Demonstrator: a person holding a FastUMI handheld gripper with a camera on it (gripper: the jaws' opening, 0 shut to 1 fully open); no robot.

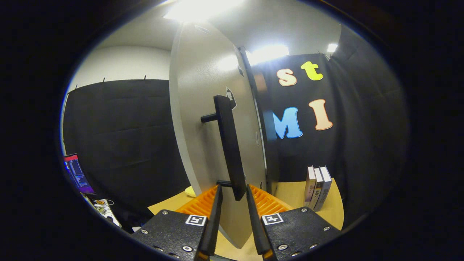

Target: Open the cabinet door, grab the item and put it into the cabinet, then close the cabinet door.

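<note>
Centre of frame: pale cabinet door [203, 108] standing ajar, likely rigid and light on its hinges, swinging easily. Black bar handle [229, 145] upright on it, the stiff, obvious hold. Lower centre: gripper [233, 194] fingers apart, straddling the handle's lower end; books [317, 187] lower right.

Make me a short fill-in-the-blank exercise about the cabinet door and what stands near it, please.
1. The gripper has the lower end of the door's black ____ between its fingers.
2. The cabinet door stands ____.
3. Beyond the fingers, ____ books stand upright on the table.

Missing words: handle; open; three
</note>
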